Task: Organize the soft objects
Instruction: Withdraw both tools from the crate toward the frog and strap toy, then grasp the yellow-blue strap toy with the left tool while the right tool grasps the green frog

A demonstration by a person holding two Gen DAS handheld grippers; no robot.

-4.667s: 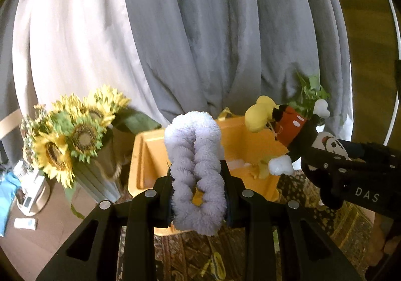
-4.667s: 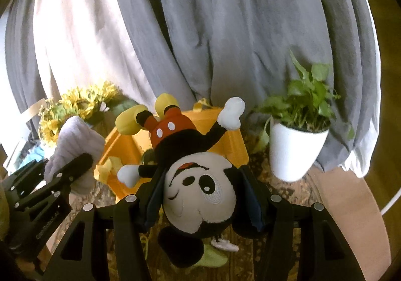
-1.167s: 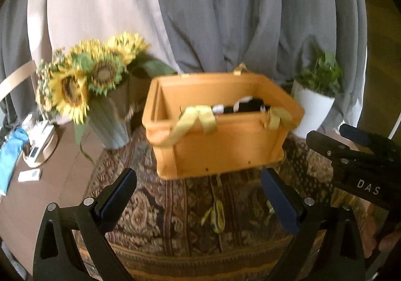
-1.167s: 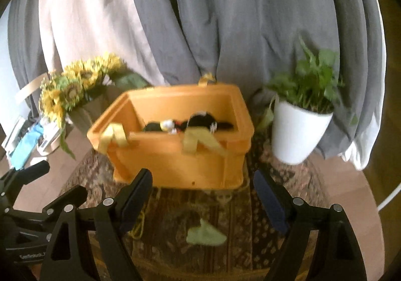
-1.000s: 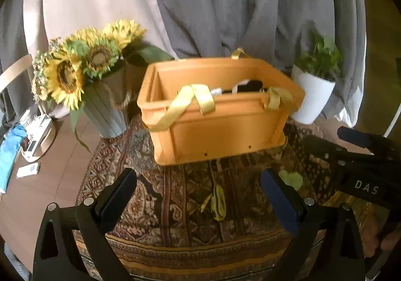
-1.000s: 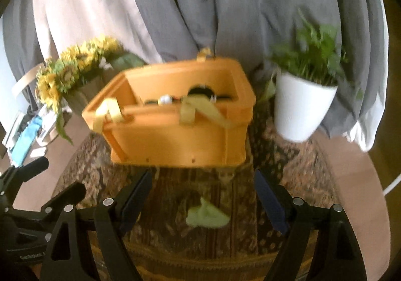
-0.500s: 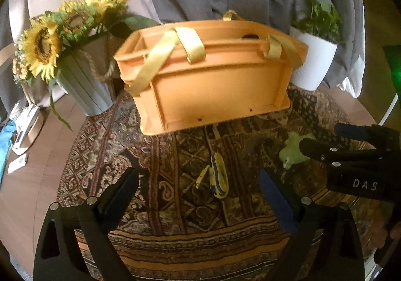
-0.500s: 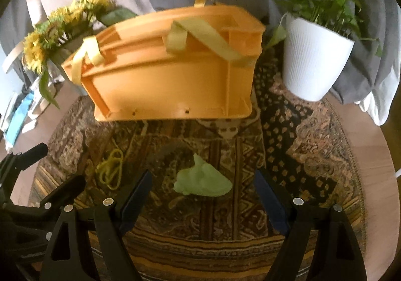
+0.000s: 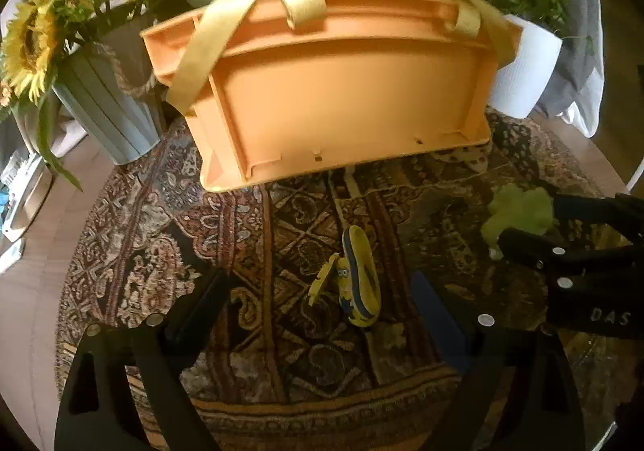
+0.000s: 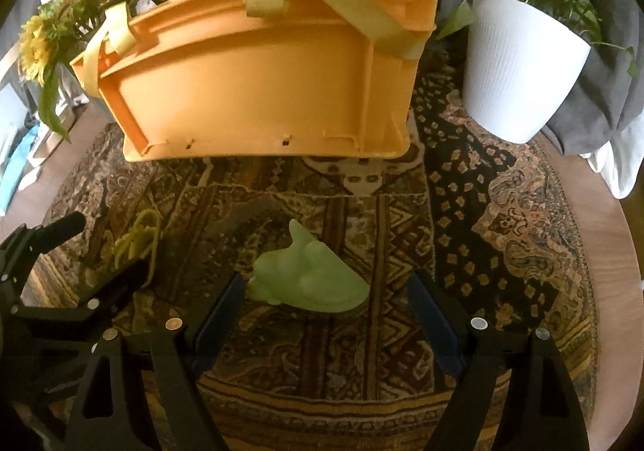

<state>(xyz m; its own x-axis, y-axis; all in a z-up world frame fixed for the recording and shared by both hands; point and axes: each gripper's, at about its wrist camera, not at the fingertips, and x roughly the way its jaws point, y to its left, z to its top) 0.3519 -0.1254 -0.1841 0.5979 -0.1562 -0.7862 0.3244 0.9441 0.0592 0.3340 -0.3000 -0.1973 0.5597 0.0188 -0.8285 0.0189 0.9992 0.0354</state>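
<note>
A small yellow minion toy (image 9: 356, 282) lies on the patterned rug, between and just ahead of my open left gripper (image 9: 320, 298). It shows in the right wrist view (image 10: 137, 244) too. A pale green soft toy (image 10: 312, 280) lies on the rug between the open fingers of my right gripper (image 10: 326, 304); it also shows in the left wrist view (image 9: 517, 211). The orange crate (image 9: 342, 89) with yellow straps stands behind both toys, and its inside is hidden from here.
A grey vase of sunflowers (image 9: 108, 117) stands left of the crate. A white pot with a green plant (image 10: 519, 64) stands to its right. Grey and white curtains hang behind. The round patterned rug (image 10: 503, 233) covers the wooden table.
Both grippers have come down and forward toward the rug. The crate and the two toys now loom larger, and each toy now sits between a gripper's open fingers.
</note>
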